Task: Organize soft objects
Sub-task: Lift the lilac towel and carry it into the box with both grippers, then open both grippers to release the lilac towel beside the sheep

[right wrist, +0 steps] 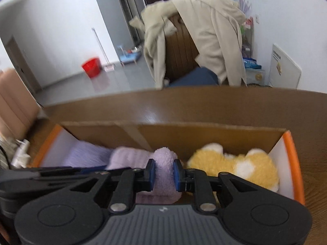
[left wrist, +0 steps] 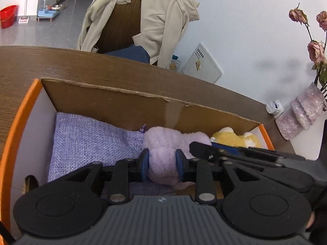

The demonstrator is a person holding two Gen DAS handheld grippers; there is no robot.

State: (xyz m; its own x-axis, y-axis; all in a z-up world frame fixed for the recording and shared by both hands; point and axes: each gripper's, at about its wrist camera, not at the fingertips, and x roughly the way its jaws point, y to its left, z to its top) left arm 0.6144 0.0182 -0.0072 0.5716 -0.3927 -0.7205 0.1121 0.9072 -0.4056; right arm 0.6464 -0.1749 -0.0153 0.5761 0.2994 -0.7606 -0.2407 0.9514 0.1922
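Both grippers hold one lilac fluffy towel over an open cardboard box with orange edges. My left gripper is shut on one bunched end of it. My right gripper is shut on the other end of the lilac towel; it shows at the right of the left wrist view as the right gripper. A purple woven cloth lies flat in the left of the box. A yellow and white plush toy lies in the right of the box.
The box stands on a brown wooden table. A chair draped with a beige jacket stands behind the table. A pink vase with dried roses and a small white bottle stand at the table's right end.
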